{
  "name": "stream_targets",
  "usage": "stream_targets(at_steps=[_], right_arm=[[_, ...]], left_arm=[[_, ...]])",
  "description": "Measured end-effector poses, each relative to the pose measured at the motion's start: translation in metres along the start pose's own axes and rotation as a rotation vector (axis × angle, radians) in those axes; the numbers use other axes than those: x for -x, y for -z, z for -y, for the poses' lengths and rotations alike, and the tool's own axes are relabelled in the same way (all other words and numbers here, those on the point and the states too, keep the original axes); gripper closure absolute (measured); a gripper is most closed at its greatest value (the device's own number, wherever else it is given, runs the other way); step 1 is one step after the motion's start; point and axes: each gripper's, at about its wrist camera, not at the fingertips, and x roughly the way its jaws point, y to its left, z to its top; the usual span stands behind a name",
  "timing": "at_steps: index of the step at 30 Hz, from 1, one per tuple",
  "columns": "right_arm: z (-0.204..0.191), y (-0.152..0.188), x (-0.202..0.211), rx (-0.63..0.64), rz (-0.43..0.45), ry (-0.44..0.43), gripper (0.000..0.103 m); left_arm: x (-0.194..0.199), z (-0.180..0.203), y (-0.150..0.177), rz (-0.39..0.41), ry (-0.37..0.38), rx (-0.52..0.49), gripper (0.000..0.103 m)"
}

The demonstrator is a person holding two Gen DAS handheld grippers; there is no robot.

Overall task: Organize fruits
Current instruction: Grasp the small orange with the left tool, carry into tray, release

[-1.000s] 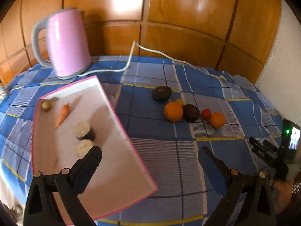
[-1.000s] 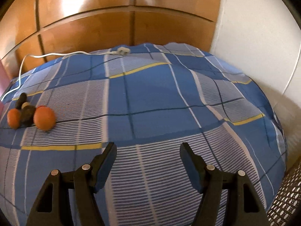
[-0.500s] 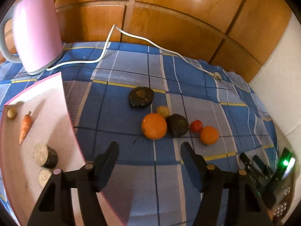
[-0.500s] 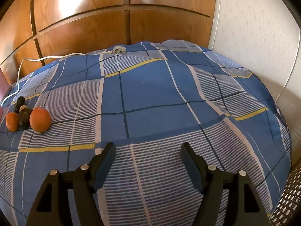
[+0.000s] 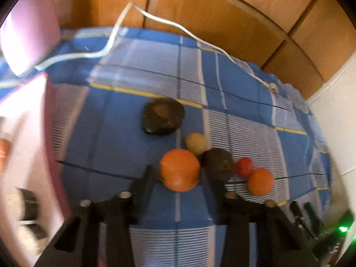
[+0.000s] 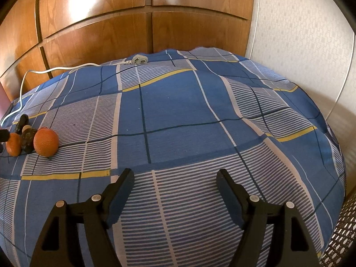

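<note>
A large orange lies on the blue checked cloth in a cluster with a dark rough fruit, a small pale fruit, a dark round fruit, a red tomato and a smaller orange. My left gripper is closing with the large orange between its fingertips; a thin gap still shows at the right pad. My right gripper hovers over bare cloth, jaws opening, nothing between them. The smaller orange lies far to its left.
A white tray with a pink rim at the left holds a carrot and cut pieces. A pink kettle stands behind it, its white cord running to a plug. Wooden panels close the back, a wall the right.
My left gripper has swung right and down from the tray to the fruit cluster, and its jaws have narrowed around the large orange. The right gripper kept its place and opened a little wider.
</note>
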Motion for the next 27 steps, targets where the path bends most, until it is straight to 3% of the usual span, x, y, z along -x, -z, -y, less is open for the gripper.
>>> stream_targets(at_steps=[8,13,17,22,27], right_arm=[[0.0,0.001,0.0,0.0,0.005,0.0,0.025],[0.0,0.001,0.001,0.001,0.006,0.002,0.025],[-0.001,0.001,0.0,0.002,0.008,0.005,0.025],[-0.001,0.001,0.0,0.003,0.011,0.008,0.025],[-0.001,0.001,0.0,0.005,0.011,0.01,0.025]], left_arm=[[0.015,-0.008,0.014,0.035,0.054,0.021,0.065],[0.05,-0.016,0.028,0.107,0.078,0.0,0.065],[0.085,-0.044,0.031,0.178,0.09,0.051,0.065],[0.122,-0.102,0.025,0.266,0.006,0.14,0.065],[0.128,-0.16,0.022,0.274,-0.113,0.247,0.065]])
